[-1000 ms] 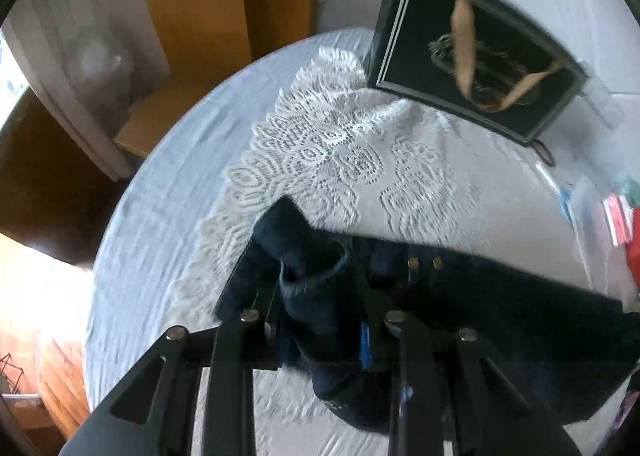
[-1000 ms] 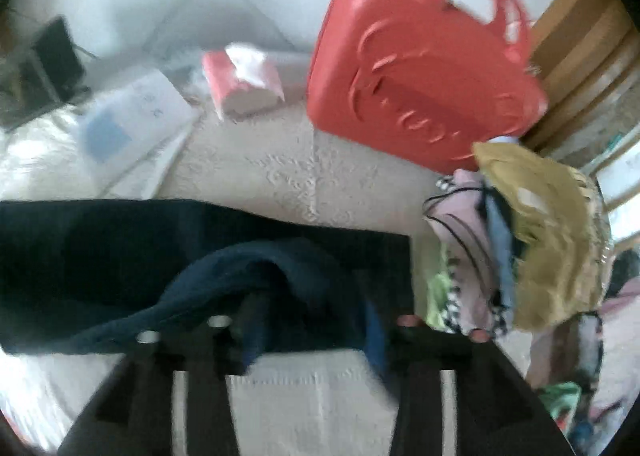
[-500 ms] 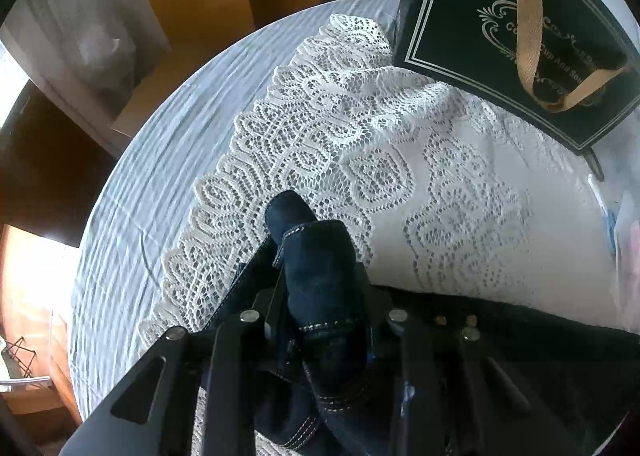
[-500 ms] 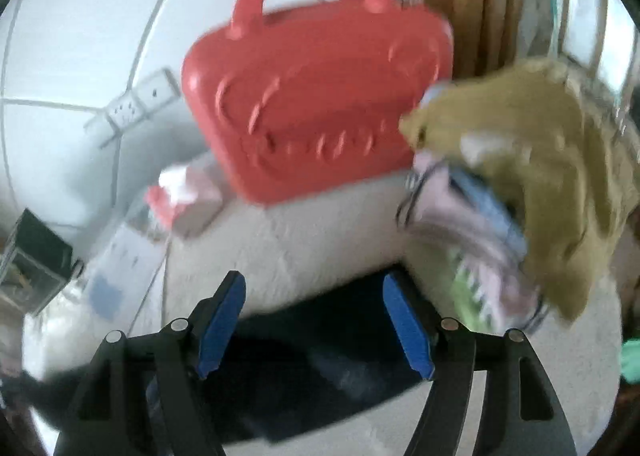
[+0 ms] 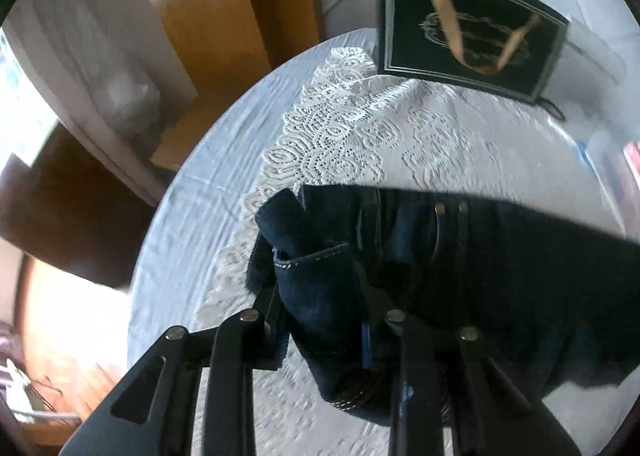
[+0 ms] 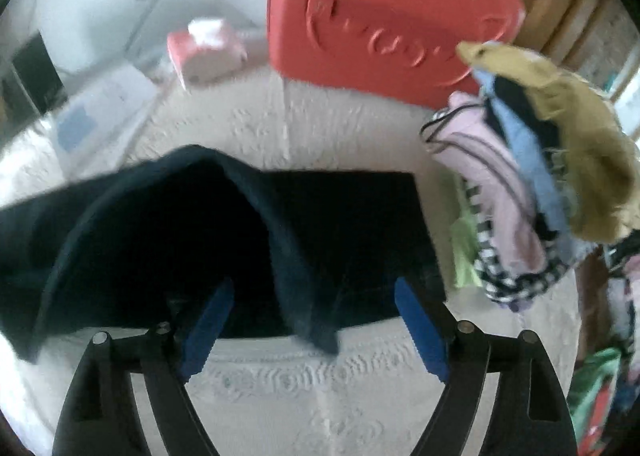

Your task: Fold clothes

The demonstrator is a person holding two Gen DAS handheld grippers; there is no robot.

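Folding dark jeans (image 5: 460, 264) on the lace-covered table (image 5: 360, 136), we judge ourselves mid-fold, one end brought over, the rest left.

We see the jeans lying across the near middle of the table; our left gripper (image 5: 320, 320) pinches a bunched waistband corner, while our right gripper (image 6: 310, 320) has just been opening, jaws spread either side of a loose fold, pressing nothing. Far right stands a red case (image 6: 384, 16), right of the jeans an unfolded clothes pile (image 6: 540, 184) waits, crowding that end; far left a black gift bag (image 5: 468, 28).
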